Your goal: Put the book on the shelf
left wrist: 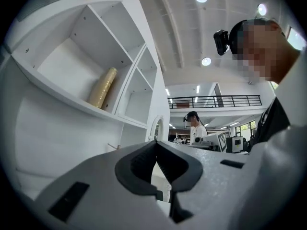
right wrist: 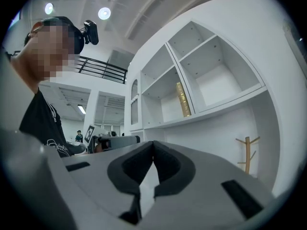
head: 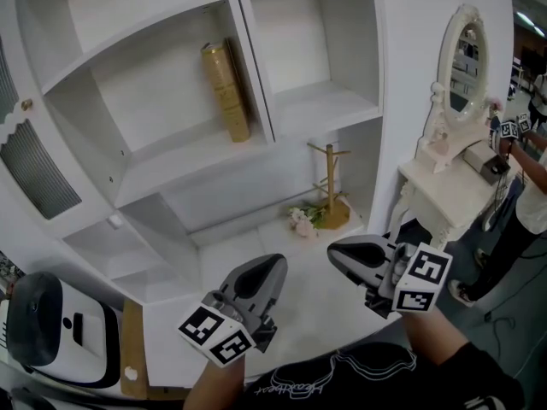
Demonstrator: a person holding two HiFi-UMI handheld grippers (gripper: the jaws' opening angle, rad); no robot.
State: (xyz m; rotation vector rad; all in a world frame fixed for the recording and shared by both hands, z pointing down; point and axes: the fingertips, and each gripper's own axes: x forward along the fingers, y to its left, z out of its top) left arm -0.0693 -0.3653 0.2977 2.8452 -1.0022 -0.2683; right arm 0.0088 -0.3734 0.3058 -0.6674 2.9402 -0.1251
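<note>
- On the shelf (head: pixel 171 156), the book (head: pixel 226 90) stands beside the divider (head: pixel 254 67).
- Left gripper (head: pixel 272 265): clenched, empty.
- Right gripper (head: pixel 335 251): clenched, empty, near the left.

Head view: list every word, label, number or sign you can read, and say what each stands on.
Black T-shirt: white script print, too blurred to read.
Gold upright book on the white shelf: no lettering can be made out on the spine.
Left gripper and right gripper: black-and-white square codes on their cubes, no words.
</note>
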